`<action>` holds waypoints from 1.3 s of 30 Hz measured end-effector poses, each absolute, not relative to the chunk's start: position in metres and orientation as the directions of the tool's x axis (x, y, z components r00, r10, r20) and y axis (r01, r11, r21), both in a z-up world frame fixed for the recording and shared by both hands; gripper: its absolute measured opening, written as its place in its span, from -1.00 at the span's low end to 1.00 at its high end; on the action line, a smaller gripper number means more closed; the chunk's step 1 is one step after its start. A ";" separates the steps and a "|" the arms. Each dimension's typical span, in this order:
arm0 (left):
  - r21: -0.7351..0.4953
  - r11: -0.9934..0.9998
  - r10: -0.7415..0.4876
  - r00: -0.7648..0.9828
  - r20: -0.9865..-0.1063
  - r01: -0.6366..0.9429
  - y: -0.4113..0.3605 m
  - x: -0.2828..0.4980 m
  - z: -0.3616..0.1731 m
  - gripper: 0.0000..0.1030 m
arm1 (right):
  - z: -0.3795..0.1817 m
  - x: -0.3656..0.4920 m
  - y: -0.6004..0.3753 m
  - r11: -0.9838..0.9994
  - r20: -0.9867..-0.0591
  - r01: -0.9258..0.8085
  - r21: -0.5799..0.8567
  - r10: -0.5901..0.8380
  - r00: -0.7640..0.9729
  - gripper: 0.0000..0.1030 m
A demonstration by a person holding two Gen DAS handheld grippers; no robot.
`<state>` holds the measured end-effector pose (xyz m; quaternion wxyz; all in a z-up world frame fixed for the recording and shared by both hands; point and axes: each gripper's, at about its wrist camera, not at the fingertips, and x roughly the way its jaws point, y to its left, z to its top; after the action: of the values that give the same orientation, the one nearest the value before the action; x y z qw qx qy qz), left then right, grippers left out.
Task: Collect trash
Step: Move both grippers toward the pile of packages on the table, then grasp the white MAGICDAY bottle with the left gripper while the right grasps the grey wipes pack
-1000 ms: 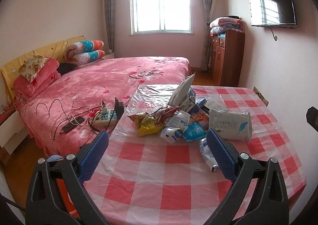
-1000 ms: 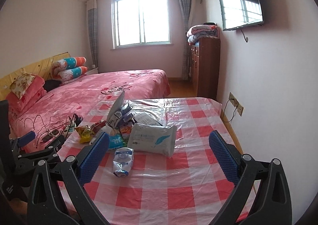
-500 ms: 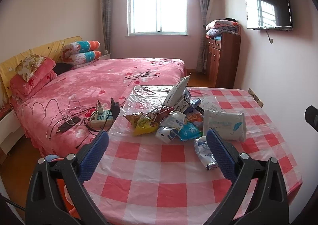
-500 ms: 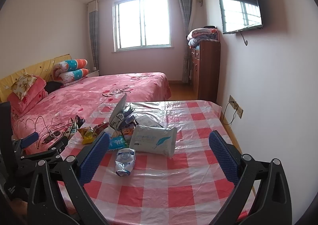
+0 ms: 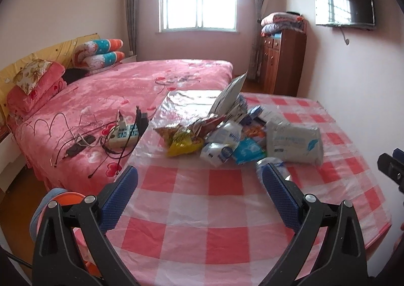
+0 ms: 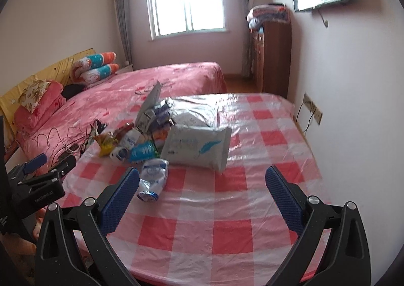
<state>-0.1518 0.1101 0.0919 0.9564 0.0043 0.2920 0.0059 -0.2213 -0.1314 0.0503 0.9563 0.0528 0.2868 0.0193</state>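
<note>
bedroom daylight from a far window falls on a round bench point(image 5: 227, 210) covered in a glossy, crinkled plastic cloth of pink-and-white checks, with a pink bed point(image 5: 126, 89) beyond it to the left.

straight ahead of the left gripper point(image 5: 199, 197), a little past its fingertips, lies the trash pile point(image 5: 222, 134): thin, crumpled snack wrappers heaped together, likely so they can be gathered from one spot. among them is a shiny yellow snack bag point(image 5: 184, 143), and a tall white pouch point(image 5: 228, 95) leans upright at the back. to the right of the heap lies a soft, pillow-shaped wipes pack point(image 5: 294, 143) in white film with a blue feather print.

a crushed white-and-blue wrapper point(image 6: 152, 180) lies apart from the heap, nearest of all, just beside the left fingertip of the right gripper point(image 6: 202, 197) and ahead of it. its loose, flattened shape suggests it will crumple easily under a pinch.

both grippers hover above the near part of the bench with their jaws spread wide and nothing between the ridged blue rubber pads point(image 6: 121, 200). that open, level pose looks like readiness for a first pick.

far left of the left gripper, a power strip point(image 5: 123, 134) with tangled cables lies on the bed, not part of the trash. an orange bin point(image 5: 65, 200) sits low behind the left finger, perhaps the place for the trash.
</note>
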 end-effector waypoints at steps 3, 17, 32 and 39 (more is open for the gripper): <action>0.021 1.000 0.017 0.819 -0.574 -0.006 0.117 -0.141 0.083 0.92 | 0.036 -0.206 -0.137 0.985 -0.584 -0.016 0.170 0.114 0.804 0.92; -0.037 0.982 -0.167 0.749 -0.641 0.187 0.116 -0.071 0.053 0.92 | -0.011 -0.148 -0.136 0.954 -0.665 -0.062 0.295 0.251 0.703 0.92; -0.091 0.969 -0.228 0.694 -0.683 0.229 0.105 -0.013 0.035 0.90 | -0.029 -0.069 -0.197 0.855 -0.603 -0.049 0.517 0.404 0.688 0.89; -0.118 0.966 -0.243 0.664 -0.707 0.228 0.105 0.002 0.025 0.62 | -0.045 -0.040 -0.212 0.777 -0.579 -0.044 0.628 0.504 0.641 0.52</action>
<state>0.0023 0.1051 0.0254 0.9121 -0.0095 0.3890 -0.1293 -0.0404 -0.2115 -0.0454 0.8569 0.2933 0.3926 0.1598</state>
